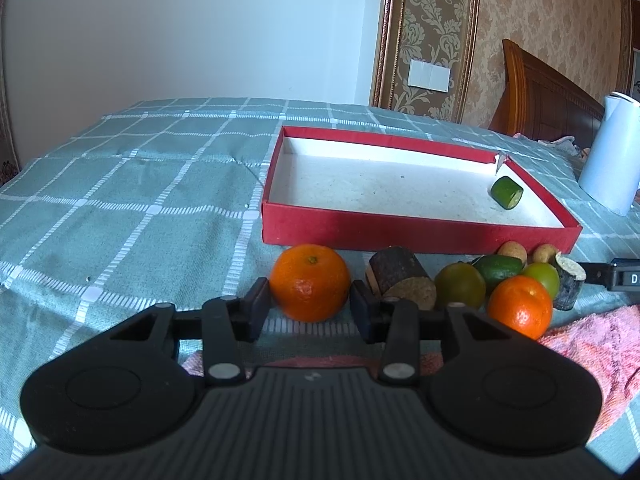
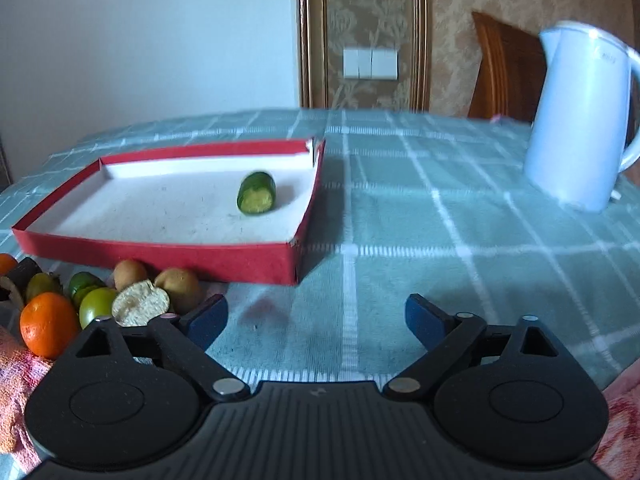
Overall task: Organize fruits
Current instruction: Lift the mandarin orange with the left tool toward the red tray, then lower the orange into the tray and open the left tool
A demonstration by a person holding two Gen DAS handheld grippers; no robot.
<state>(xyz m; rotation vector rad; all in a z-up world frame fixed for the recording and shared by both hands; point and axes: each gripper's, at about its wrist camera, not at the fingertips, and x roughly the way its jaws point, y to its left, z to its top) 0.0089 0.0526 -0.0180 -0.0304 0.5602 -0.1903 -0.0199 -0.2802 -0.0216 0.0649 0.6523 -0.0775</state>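
Left gripper lines up on the near orange; right gripper waits.

Left wrist view: left gripper, part open and holding nothing, brackets the orange just near the red tray; centre it, close gently, as round fruit may roll. Right wrist view: right gripper gapes wide and empty over the tablecloth, right of the tray, where a cucumber piece lies.

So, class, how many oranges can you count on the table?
2. One orange sits between the open left tongs, in front of the red tray. The second orange lies right of it, beside the pink towel. More may be hidden.
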